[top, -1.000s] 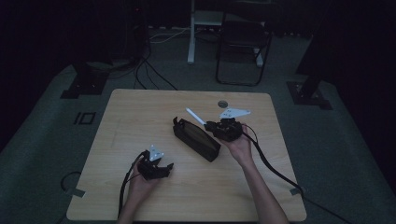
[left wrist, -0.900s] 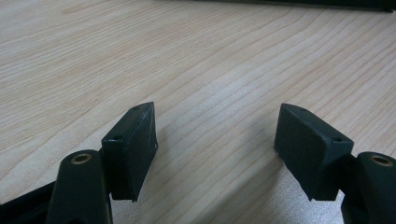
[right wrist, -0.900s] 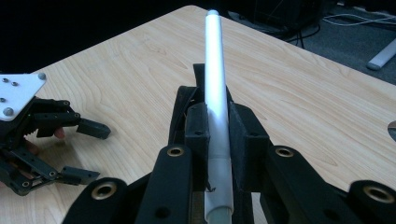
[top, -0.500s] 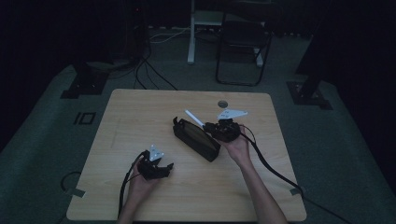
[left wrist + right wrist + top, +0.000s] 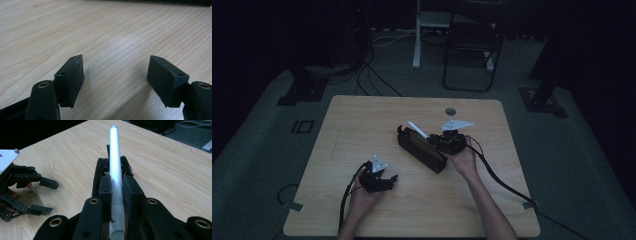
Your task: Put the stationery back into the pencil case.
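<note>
Clamping a white pen [image 5: 115,167] above the black case [image 5: 422,149] at frame centre, the right gripper [image 5: 438,140] faces the left gripper [image 5: 388,179], jaws wide apart and empty, lower left on the wooden table [image 5: 362,120].

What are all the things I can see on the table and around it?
Pen: one, white, gripped between the right jaws, above the black case.
Case: one, black, long, lying mid-table.
Table: one, light wood, with a round hole near the far edge.
Chair: one, dark, on the floor beyond the table.
Cables: several, dark, on the floor behind.
Left gripper: one, black, jaws open over bare wood.
Right gripper: one, black, shut on the pen.
Hands: two, one holding each gripper.
</note>
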